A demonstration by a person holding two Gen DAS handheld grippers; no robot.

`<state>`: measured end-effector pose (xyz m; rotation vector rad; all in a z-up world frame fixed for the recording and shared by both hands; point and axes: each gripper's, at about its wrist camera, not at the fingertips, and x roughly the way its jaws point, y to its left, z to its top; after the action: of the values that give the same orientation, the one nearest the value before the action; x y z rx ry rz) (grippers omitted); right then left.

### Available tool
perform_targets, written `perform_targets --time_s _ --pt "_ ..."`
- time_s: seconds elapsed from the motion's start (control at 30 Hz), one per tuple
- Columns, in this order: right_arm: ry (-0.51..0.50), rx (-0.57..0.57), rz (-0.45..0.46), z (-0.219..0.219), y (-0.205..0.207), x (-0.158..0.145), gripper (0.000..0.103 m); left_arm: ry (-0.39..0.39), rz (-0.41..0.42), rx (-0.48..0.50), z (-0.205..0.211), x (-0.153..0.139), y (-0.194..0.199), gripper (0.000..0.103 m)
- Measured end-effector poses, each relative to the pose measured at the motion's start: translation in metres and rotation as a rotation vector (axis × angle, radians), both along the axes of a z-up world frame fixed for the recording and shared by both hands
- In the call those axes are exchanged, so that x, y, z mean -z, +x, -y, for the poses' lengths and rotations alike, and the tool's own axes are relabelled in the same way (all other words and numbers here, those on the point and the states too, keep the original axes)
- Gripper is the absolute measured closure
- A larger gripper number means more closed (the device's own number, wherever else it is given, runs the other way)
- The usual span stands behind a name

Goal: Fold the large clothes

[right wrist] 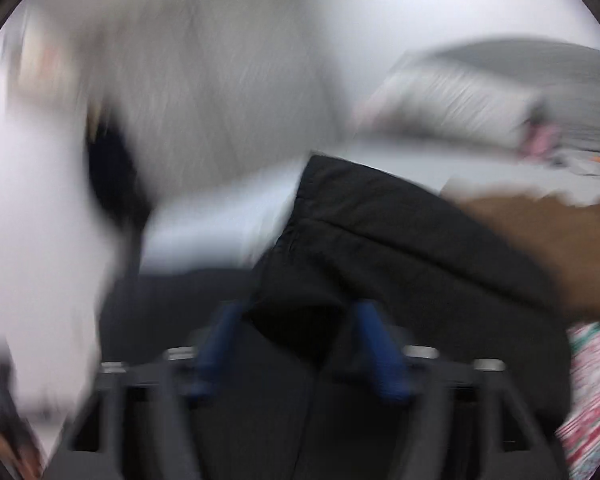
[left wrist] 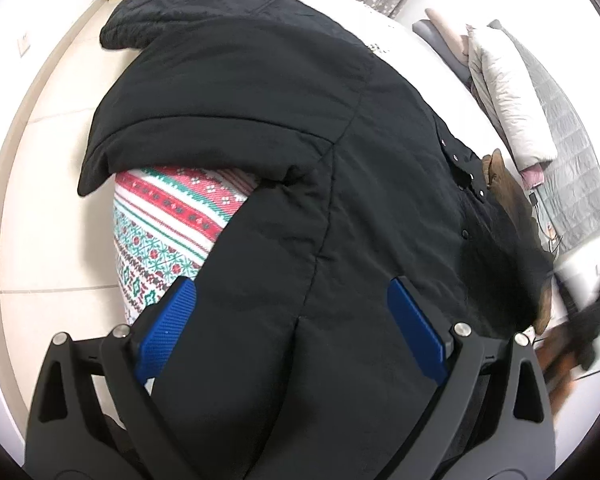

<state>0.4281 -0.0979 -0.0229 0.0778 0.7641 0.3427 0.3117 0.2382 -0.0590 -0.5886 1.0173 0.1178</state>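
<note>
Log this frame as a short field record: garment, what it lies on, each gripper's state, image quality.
garment: black padded coat, spread out, brown fur trim at one edge
under it: red, green and white patterned blanket
left gripper: open, above the coat
right gripper: coat fabric between fingers; closure unclear
quality: left wrist view sharp; right wrist view heavily motion-blurred

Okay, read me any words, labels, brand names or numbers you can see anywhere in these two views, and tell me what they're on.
None can be read.
Black coat: snap buttons, no visible label or brand.
Patterned cover: snowflake and stripe motifs only, no letters.
Wall socket: too small to show any marking.
Right wrist view: too blurred by motion to read anything.
</note>
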Motion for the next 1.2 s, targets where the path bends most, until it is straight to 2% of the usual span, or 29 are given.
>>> perform_targets --time_s 0.07,0.1,0.17,0.23,0.3,0.4,0.57,0.63,0.67,0.73,0.8,0.83,0.93,0.97,1.03,1.07,1.2 --pt "-0.128 -0.103 -0.137 -0.041 0.002 0.037 0.033 -0.018 0.001 -0.002 -0.003 0.0 -0.002 0.007" --pt "-0.191 -0.136 -0.159 -0.056 -0.001 0.048 0.033 -0.02 0.004 0.005 -0.004 -0.001 -0.002 0.007" --pt "-0.284 -0.193 -0.135 -0.077 -0.016 0.058 0.033 -0.007 0.011 0.023 -0.003 -0.004 -0.003 0.007" --pt "-0.328 -0.221 -0.13 -0.08 -0.023 0.064 0.033 -0.002 0.011 0.028 -0.003 -0.004 -0.003 0.006" --pt "-0.362 -0.199 -0.118 -0.078 -0.019 0.065 0.033 -0.019 0.007 0.026 -0.005 -0.003 -0.003 0.007" --pt "-0.355 -0.123 -0.113 -0.05 -0.007 0.066 0.033 -0.027 0.007 0.016 -0.012 -0.003 -0.005 0.007" --pt "-0.221 0.064 -0.136 0.001 0.013 0.058 0.033 -0.035 0.016 -0.083 -0.048 -0.004 -0.009 0.007" --pt "-0.225 0.114 -0.145 0.013 0.021 0.064 0.033 -0.047 0.008 -0.125 -0.064 0.0 -0.01 0.007" --pt "-0.269 0.127 -0.201 0.016 0.028 0.082 0.033 -0.05 0.0 -0.14 -0.072 0.003 -0.01 0.007" --pt "-0.346 0.113 -0.298 0.01 0.035 0.112 0.031 -0.06 -0.023 -0.176 -0.087 0.012 -0.01 0.007" --pt "-0.395 0.119 -0.214 -0.006 0.025 0.12 0.032 -0.086 -0.042 -0.208 -0.101 0.02 -0.01 0.007" --pt "-0.37 0.101 -0.219 -0.013 0.025 0.118 0.034 -0.101 -0.048 -0.223 -0.107 0.023 -0.011 0.007" --pt "-0.104 0.009 -0.303 -0.021 0.029 0.114 0.033 -0.142 -0.047 -0.285 -0.13 0.031 -0.013 0.007" --pt "-0.069 -0.02 -0.318 -0.031 0.028 0.115 0.029 -0.153 -0.043 -0.306 -0.137 0.033 -0.014 0.007" --pt "-0.187 -0.053 -0.29 -0.057 0.022 0.114 0.027 -0.188 -0.032 -0.339 -0.15 0.038 -0.016 0.007" --pt "-0.241 -0.085 -0.272 -0.07 0.017 0.112 0.027 -0.23 -0.02 -0.351 -0.16 0.042 -0.016 0.007" --pt "-0.22 -0.17 -0.235 -0.094 -0.002 0.08 0.028 -0.338 0.037 -0.44 -0.19 0.058 -0.016 0.006"
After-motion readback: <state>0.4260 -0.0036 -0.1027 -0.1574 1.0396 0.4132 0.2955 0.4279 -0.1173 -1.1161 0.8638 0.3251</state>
